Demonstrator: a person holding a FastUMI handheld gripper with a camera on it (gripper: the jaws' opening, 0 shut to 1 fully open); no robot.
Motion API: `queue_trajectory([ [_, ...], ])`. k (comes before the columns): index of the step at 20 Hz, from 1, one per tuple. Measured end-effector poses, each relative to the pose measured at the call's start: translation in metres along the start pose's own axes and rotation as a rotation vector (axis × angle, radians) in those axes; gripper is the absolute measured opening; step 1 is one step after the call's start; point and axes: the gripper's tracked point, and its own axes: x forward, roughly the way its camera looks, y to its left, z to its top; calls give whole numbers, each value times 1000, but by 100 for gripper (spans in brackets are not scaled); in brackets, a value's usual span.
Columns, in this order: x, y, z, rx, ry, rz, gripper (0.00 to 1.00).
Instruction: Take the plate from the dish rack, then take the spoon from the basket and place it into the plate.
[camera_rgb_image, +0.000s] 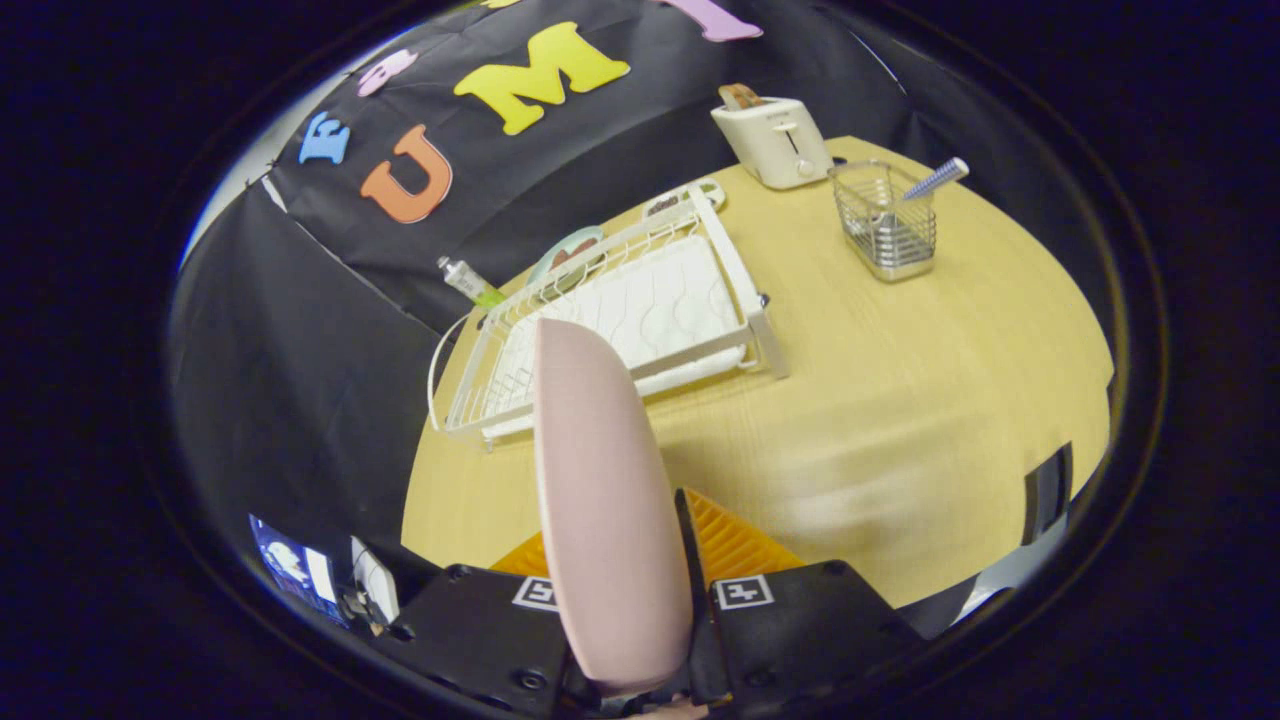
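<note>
The table (900, 400) is the biggest thing here, pale wood, and the white dish rack (640, 310) sits on it as my marker for everything else. The gripper (620, 600) is clamped on the pink plate (600, 480), a finger pressing each face, and holds it on edge, lifted clear just in front of the rack. To do this step well, I would judge the plate should be swung away from the rack to the open wood on the basket's side, tipped flat and set down gently before the fingers let go. The plate looks plain, smooth and matte. Behind the rack stands a toaster (775, 140). Beside that, well apart from the rack, the wire basket (885, 220) holds the spoon (935, 180), its handle sticking out.
</note>
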Motion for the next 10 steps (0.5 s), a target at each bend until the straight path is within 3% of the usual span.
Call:
queue_trajectory([
  [7,47,-12,-22,173,57,91,40],
  [10,48,-20,-15,171,31,82,40],
])
